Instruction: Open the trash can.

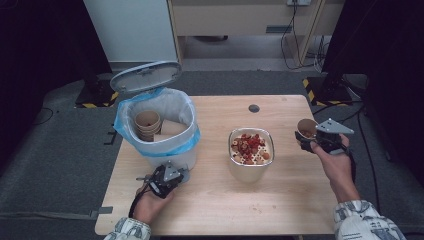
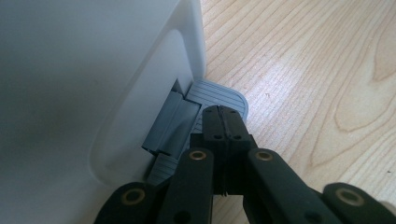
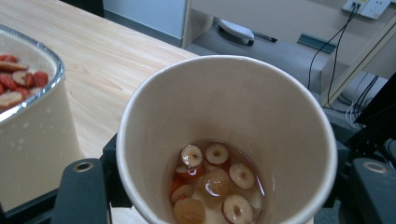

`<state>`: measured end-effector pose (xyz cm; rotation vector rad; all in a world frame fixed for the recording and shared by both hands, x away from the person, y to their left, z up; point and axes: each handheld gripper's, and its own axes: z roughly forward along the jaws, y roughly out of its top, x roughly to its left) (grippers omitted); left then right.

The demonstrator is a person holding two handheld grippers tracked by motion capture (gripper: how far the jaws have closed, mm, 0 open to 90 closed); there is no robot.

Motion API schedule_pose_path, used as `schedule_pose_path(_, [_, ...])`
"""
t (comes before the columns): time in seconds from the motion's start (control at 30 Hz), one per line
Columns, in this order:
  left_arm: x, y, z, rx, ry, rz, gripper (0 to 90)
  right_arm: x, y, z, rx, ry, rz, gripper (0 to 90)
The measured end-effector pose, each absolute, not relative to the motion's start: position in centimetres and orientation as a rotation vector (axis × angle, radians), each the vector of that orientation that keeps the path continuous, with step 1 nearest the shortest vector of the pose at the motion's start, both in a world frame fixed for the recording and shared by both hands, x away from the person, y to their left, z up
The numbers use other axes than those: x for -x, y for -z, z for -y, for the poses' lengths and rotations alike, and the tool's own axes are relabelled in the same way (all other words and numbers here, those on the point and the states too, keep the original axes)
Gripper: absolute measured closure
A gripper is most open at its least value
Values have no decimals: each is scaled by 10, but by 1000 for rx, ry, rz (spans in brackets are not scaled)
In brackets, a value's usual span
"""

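Note:
A white pedal bin (image 1: 172, 156) with a blue liner stands at the table's left, its grey lid (image 1: 145, 76) raised. Stacked paper cups (image 1: 148, 122) sit inside it. My left gripper (image 1: 183, 175) is shut with nothing between its jaws, and its tips (image 2: 225, 112) rest on the bin's grey pedal (image 2: 219, 93). At the table's right edge my right gripper (image 1: 307, 141) is shut on a paper cup (image 1: 306, 127), held upright above the table. The cup (image 3: 224, 102) holds several jujube slices (image 3: 215, 182) in a little liquid.
A metal-rimmed container (image 1: 232, 150) with red jujube slices stands mid-table, between the bin and the held cup; its wall (image 3: 32, 140) is close on the left in the right gripper view. Bare wooden table (image 1: 280, 200) lies in front. Cables run on the floor beyond.

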<state>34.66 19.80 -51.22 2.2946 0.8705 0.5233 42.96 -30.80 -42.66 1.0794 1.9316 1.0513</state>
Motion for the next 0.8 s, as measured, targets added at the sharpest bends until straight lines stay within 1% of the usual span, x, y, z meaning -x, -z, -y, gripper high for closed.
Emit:
schedule_pose_path(0.37, [-347,512,-198,-2293,-522,-872,896,-453,396,295,-1015,-1043,-1938,306])
schedule_pose_path(0.8, [-347,512,-199,-2292,-518,-873,896,-471,371,284,-943,-1020,-1941,306])
